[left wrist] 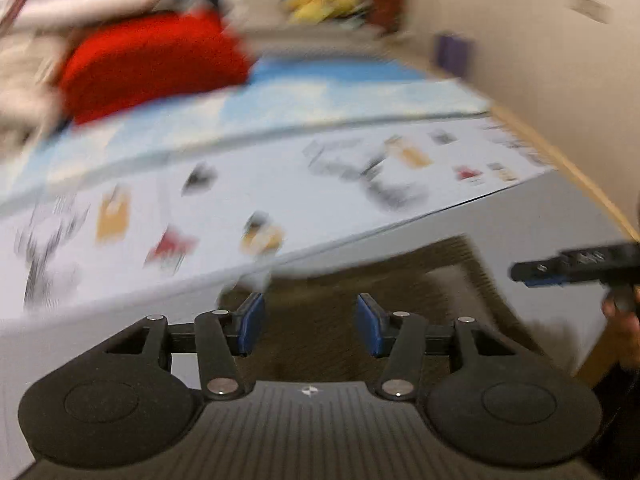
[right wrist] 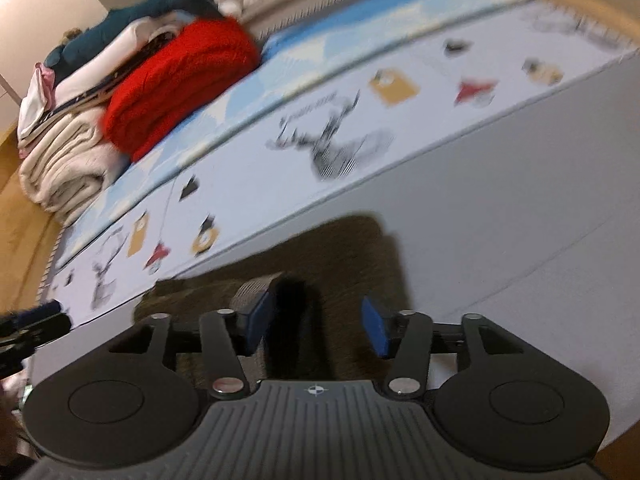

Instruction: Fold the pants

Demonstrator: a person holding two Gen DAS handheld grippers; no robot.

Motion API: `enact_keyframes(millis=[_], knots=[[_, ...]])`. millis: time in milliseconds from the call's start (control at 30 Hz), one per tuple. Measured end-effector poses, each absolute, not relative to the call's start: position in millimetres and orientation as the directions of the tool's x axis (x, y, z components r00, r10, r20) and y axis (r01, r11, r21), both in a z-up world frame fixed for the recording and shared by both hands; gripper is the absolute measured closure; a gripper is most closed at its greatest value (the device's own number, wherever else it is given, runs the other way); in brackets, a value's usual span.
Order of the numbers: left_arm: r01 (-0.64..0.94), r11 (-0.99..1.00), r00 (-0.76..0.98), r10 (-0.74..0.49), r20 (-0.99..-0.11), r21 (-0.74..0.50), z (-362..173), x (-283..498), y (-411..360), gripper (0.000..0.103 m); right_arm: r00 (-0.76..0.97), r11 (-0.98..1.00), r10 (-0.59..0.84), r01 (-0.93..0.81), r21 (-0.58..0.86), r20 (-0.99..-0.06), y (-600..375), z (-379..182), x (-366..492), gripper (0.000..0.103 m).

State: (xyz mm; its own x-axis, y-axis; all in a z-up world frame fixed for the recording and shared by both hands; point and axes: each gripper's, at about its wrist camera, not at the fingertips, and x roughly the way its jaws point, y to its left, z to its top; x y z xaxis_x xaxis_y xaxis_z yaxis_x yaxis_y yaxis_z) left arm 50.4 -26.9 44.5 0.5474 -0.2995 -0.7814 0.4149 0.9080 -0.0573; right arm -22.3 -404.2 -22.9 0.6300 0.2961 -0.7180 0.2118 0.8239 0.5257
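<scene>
Left wrist view: pants lie folded, both grippers free

Mat (left wrist: 360, 208) carries brown pants (left wrist: 320, 280), a compact block near its grey edge. Judged nearly done; maybe one fold left. Left gripper (left wrist: 310, 324) and right gripper (right wrist: 316, 324) gape, nothing pinched

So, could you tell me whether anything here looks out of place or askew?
Nothing stands out. The brown pants lie flat on the grey mat, and the clothes pile sits at the far edge. Blur hides fine detail.
</scene>
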Motion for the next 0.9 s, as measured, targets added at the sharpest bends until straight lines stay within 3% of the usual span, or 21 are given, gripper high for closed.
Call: enact_keyframes(millis=[133, 267, 333, 400, 467, 500, 633, 733, 900], knots=[[0.35, 0.931, 0.561, -0.3, -0.772, -0.107, 51.2, 56.9, -9.3, 0.05, 0.537, 0.832, 0.381, 0.156, 0.532, -0.753, -376.4, -40.8, 3.1, 0.037], [0.336, 0.936, 0.563, -0.288, -0.774, -0.104, 54.6, 59.4, -5.1, 0.05, 0.42, 0.89, 0.355, 0.123, 0.44, -0.835, -347.1, -63.5, 27.3, 0.034], [0.336, 0.937, 0.562, -0.283, -0.778, -0.098, 55.5, 59.2, -2.4, 0.05, 0.408, 0.91, 0.31, 0.134, 0.392, -0.859, -341.6, -69.0, 35.3, 0.021], [0.346, 0.934, 0.561, -0.279, -0.78, -0.086, 58.3, 54.2, 2.1, 0.05, 0.395, 0.905, 0.311, 0.155, 0.396, -0.865, -338.2, -74.2, 40.3, 0.019], [0.353, 0.933, 0.558, -0.271, -0.784, -0.071, 57.1, 52.8, 4.1, 0.05, 0.393, 0.908, 0.327, 0.123, 0.401, -0.86, -327.1, -74.4, 41.2, 0.027], [0.356, 0.932, 0.557, -0.267, -0.787, -0.064, 56.2, 52.3, 4.4, 0.05, 0.399, 0.913, 0.329, 0.096, 0.396, -0.856, -321.3, -71.8, 41.4, 0.042], [0.359, 0.932, 0.562, -0.255, -0.787, -0.045, 55.0, 50.2, 4.8, 0.05, 0.455, 0.926, 0.315, 0.044, 0.374, -0.833, -313.6, -56.9, 32.9, 0.072], [0.365, 0.93, 0.566, -0.255, -0.784, -0.039, 55.2, 47.3, 2.2, 0.05, 0.545, 0.895, 0.37, 0.007, 0.445, -0.752, -326.1, -33.4, 20.4, 0.078], [0.387, 0.921, 0.564, -0.264, -0.782, -0.032, 54.0, 42.9, -5.8, 0.05, 0.687, 0.846, 0.385, 0.004, 0.533, -0.616, -368.0, 4.2, -14.9, 0.078]])
